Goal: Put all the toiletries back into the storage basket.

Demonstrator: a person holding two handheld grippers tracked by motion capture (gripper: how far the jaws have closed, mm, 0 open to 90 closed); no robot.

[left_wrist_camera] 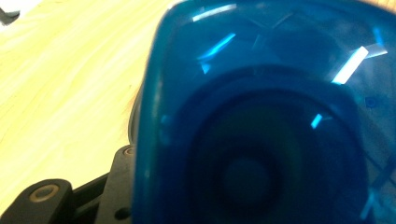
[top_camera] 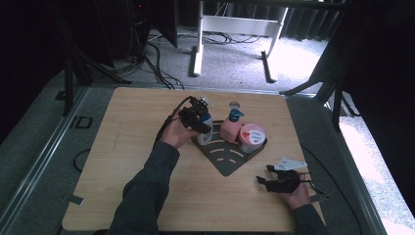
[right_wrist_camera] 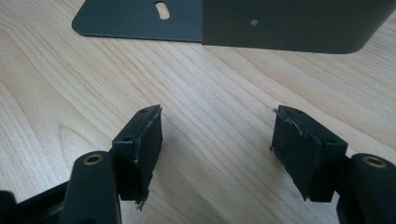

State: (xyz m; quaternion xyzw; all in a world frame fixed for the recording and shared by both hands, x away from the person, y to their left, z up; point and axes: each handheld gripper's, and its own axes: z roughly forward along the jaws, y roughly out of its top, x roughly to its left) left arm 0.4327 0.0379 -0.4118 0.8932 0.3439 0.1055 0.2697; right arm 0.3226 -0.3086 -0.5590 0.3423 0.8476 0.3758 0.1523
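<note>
- Close to us, the right hand-held gripper [top_camera: 264,179] rests on the counter [top_camera: 122,161], its jaws apart with nothing between.
- Farther off, our left hand-held gripper [top_camera: 199,119] is clamped on the blue bottle [left_wrist_camera: 261,121] (by the dark tray [top_camera: 226,159]).

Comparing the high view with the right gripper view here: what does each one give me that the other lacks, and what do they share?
High view alone: the left gripper closed on the blue-capped bottle, the pink bottle and the round tub standing on the dark grey plate.

Right gripper view alone: the right gripper close up, its jaws apart with nothing between them above bare wood.

Both: the wooden table, that plate and the right gripper.
</note>
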